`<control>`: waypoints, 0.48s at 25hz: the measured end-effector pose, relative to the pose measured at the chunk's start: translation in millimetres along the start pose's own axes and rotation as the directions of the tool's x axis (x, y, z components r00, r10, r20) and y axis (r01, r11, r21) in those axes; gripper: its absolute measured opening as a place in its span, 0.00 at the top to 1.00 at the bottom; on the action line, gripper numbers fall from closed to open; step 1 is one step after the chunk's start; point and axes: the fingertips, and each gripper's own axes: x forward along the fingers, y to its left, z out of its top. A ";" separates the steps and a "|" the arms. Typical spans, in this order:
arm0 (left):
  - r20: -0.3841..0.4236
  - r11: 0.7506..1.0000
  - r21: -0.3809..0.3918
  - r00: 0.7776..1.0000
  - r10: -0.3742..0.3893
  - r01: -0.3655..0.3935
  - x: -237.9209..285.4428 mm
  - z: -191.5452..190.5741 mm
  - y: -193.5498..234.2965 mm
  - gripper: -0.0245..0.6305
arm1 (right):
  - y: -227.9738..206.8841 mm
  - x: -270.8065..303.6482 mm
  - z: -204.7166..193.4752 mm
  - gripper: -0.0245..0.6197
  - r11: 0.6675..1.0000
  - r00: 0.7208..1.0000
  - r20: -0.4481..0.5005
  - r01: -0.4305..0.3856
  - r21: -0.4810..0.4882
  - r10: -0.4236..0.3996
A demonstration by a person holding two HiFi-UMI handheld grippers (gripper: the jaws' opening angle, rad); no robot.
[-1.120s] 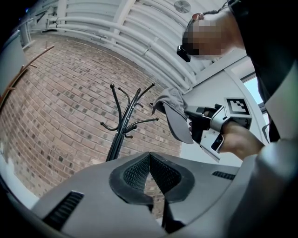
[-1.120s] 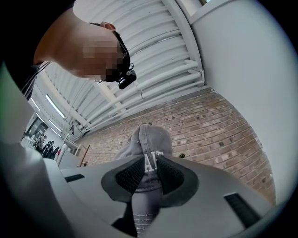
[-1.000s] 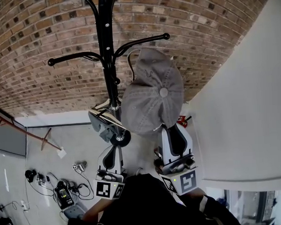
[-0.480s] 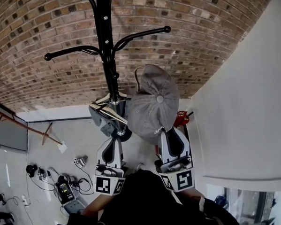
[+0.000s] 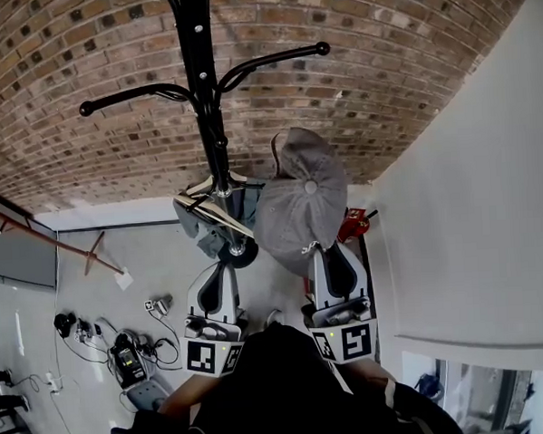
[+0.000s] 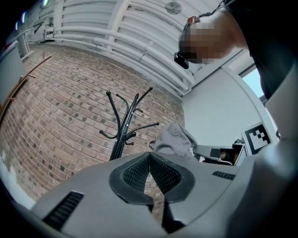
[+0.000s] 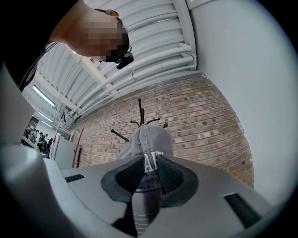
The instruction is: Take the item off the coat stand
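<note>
The black coat stand [image 5: 201, 88] rises before the brick wall, its right hook [image 5: 321, 48] bare. A grey cap [image 5: 302, 201] hangs below that hook, apart from the stand, with my right gripper [image 5: 326, 249] shut on its brim. In the right gripper view the cap [image 7: 149, 137] rises straight out of the jaws, and the brim is pinched between the pads [image 7: 170, 174]. My left gripper [image 5: 226, 268] is level with the right one, close to the stand's pole, shut with nothing in it. The left gripper view shows its pads [image 6: 137, 172] meeting at the tip, with the stand [image 6: 122, 130] and cap [image 6: 174, 139] beyond.
A brick wall [image 5: 383, 88] stands behind the stand and a white wall [image 5: 470, 201] closes the right side. A small red thing [image 5: 352, 225] lies by the wall's foot. Cables and devices [image 5: 125, 364] lie on the floor at the left, near a leaning wooden pole [image 5: 46, 246].
My right gripper has come down and back with the cap, which has left the right hook and now hangs well below it. The left gripper has stayed put.
</note>
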 end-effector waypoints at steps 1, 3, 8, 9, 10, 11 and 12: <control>-0.002 1.000 -0.002 1.000 0.002 -0.002 -0.1 -0.8 0.5 0.94 | 0.1 0.3 -1.9 0.82 1.000 1.000 -0.005 -0.001 0.004 0.001; -0.007 1.000 -0.003 1.000 0.005 -0.005 -0.8 -2.6 1.3 0.94 | 0.8 0.8 -4.0 0.82 1.000 1.000 -0.008 -0.003 0.009 0.003; -0.010 1.000 -0.006 1.000 -0.001 0.001 1.6 -2.9 -1.4 0.94 | 0.8 1.8 -3.2 0.82 1.000 1.000 -0.009 -0.002 0.005 0.002; -0.010 1.000 -0.006 1.000 -0.005 0.005 2.4 -3.1 -2.6 0.94 | -0.3 1.2 -3.4 0.82 1.000 1.000 -0.009 0.002 0.005 -0.002; -0.010 1.000 -0.006 1.000 -0.009 0.009 3.4 -3.5 -3.7 0.94 | -1.6 0.5 -3.5 0.82 1.000 1.000 -0.009 0.007 0.006 -0.007; -0.010 1.000 -0.006 1.000 -0.014 0.014 4.6 -3.9 -4.3 0.94 | -2.9 0.1 -3.6 0.82 1.000 1.000 -0.008 0.012 0.005 -0.012; -0.009 1.000 -0.007 1.000 -0.018 0.018 6.3 -4.1 -4.6 0.94 | -4.2 0.1 -3.8 0.82 1.000 1.000 -0.006 0.017 0.004 -0.017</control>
